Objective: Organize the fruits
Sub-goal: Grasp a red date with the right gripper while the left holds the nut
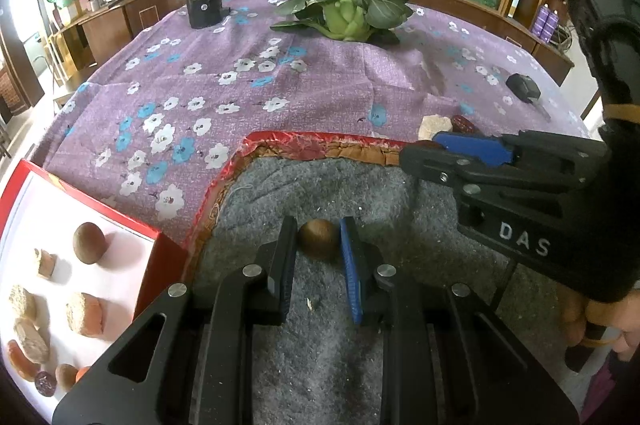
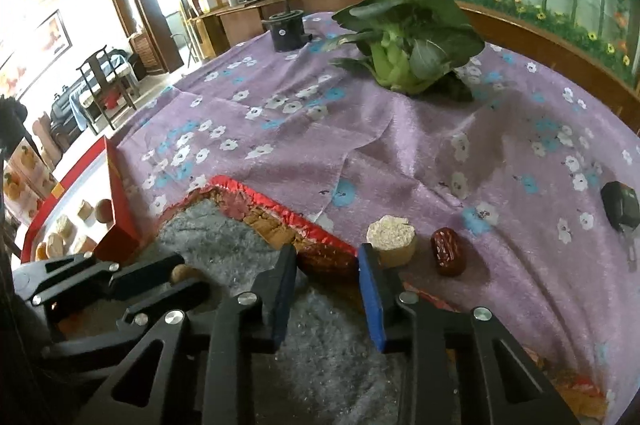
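In the left wrist view my left gripper (image 1: 318,230) is shut on a round brown fruit (image 1: 318,239) that rests on the grey felt mat (image 1: 360,193). In the right wrist view my right gripper (image 2: 326,254) is closed on a dark red-brown fruit (image 2: 326,262) at the mat's red-gold border; both pads touch it. Just beyond lie a pale round slice (image 2: 391,239) and a red date (image 2: 448,251) on the purple cloth. The red box (image 1: 120,221) with a white floor, at the left, holds several fruits and slices.
A bok choy (image 1: 346,1) and a black cylinder (image 1: 205,5) stand at the far side of the flowered purple cloth (image 1: 240,93). A black car key (image 1: 524,88) lies at the right. A wooden cabinet with glass runs behind the table.
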